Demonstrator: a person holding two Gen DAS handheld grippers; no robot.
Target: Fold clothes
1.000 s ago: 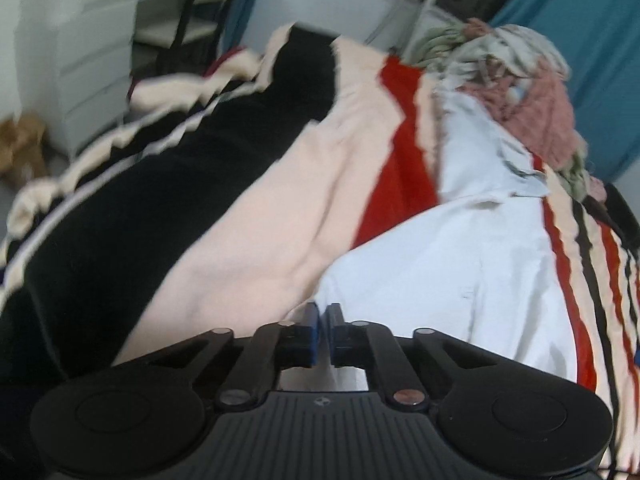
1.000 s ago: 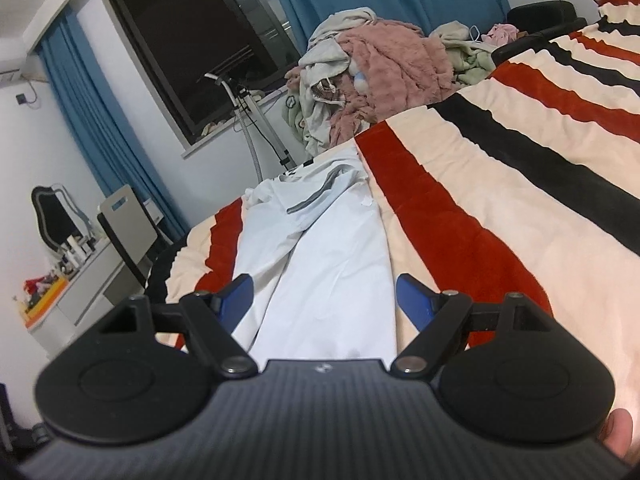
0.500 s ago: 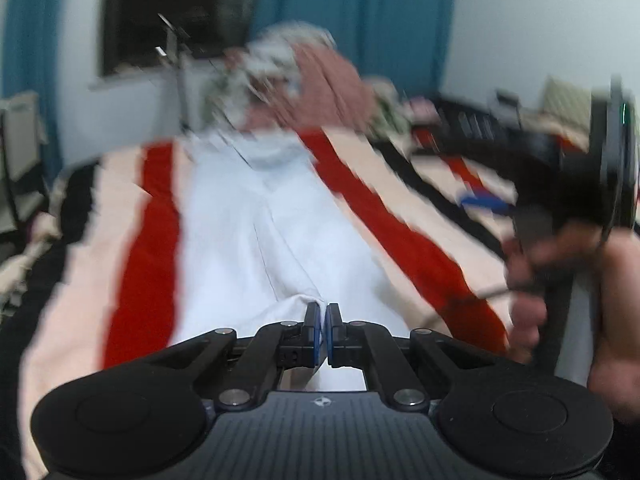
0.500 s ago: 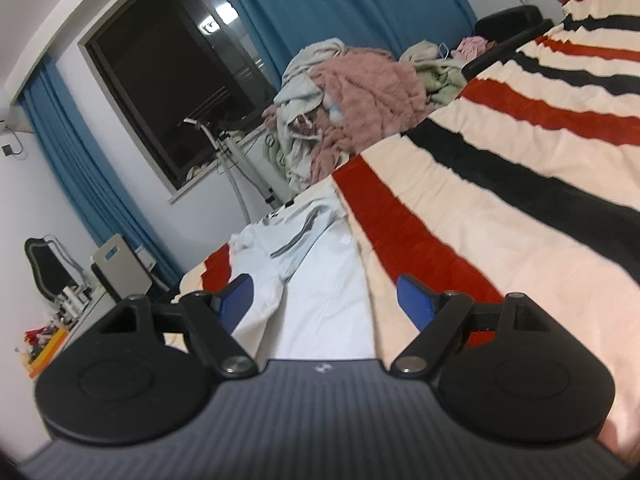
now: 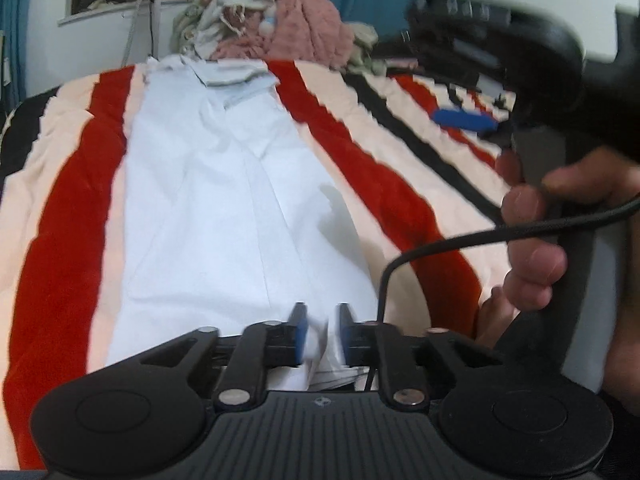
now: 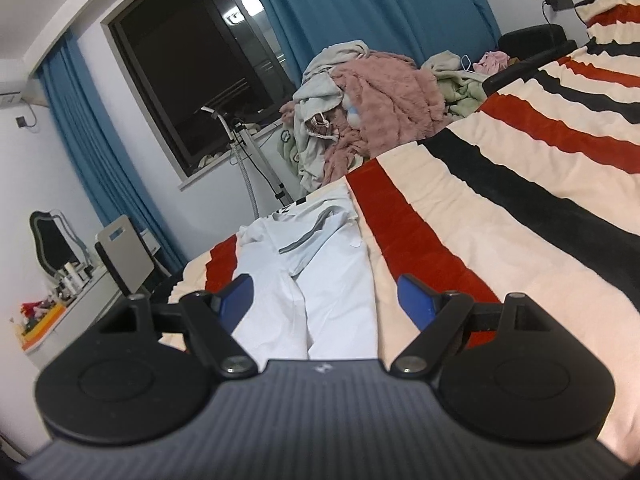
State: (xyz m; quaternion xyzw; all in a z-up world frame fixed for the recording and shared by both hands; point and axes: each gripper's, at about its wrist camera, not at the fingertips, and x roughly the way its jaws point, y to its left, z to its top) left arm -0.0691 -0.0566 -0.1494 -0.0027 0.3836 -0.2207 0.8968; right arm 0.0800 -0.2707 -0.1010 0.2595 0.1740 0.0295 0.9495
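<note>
White trousers (image 5: 224,208) lie stretched lengthwise on the bed's striped blanket (image 5: 68,216), the waistband toward the far edge near a pile of clothes (image 5: 280,24), the leg ends at the near edge. The left hand-held gripper (image 5: 322,334) sits at that near end, its blue pads (image 5: 300,332) a narrow gap apart with a fold of the white cloth between them; whether they pinch it cannot be told. The right hand-held gripper (image 6: 326,300) hovers over the trouser legs with its jaws spread wide and nothing between them; in the left wrist view it appears blurred, gripped by a hand (image 5: 560,240) above the blanket's right side.
</note>
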